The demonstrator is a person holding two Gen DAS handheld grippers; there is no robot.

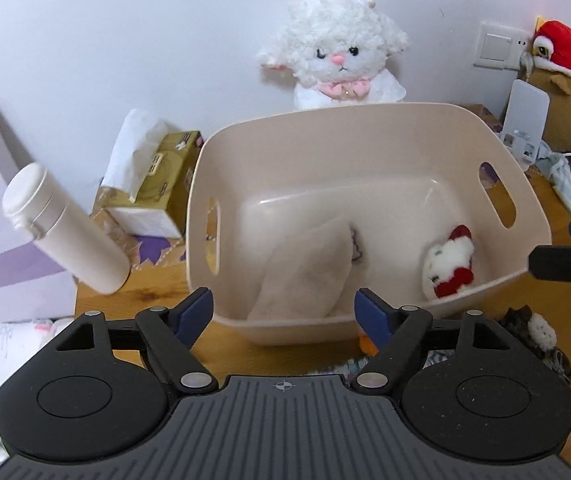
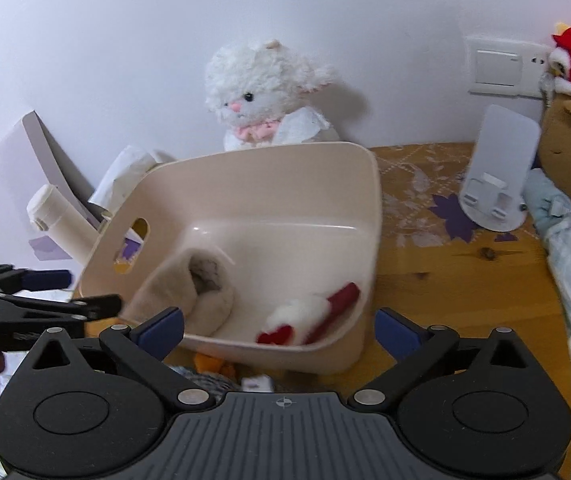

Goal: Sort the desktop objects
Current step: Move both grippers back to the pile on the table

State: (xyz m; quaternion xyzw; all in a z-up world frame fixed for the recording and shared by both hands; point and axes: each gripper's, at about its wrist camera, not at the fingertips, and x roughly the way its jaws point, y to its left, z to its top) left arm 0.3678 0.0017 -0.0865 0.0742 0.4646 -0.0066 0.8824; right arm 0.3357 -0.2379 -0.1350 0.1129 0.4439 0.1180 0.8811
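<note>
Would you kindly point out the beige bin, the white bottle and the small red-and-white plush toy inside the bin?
beige bin [image 1: 365,140]: left wrist view, bare back wall.
white bottle [image 1: 65,232]: left wrist view, middle of its body.
red-and-white plush toy [image 1: 447,262]: left wrist view, white middle.

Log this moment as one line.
left gripper open, empty | right gripper open, empty | bin holds slipper, red-white plush

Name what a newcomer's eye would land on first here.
The beige bin fills the middle of the desk, with a cream slipper and a small red-and-white plush inside. Behind it, against the wall, sits a fluffy white lamb plush. A white bottle leans left of the bin.
</note>
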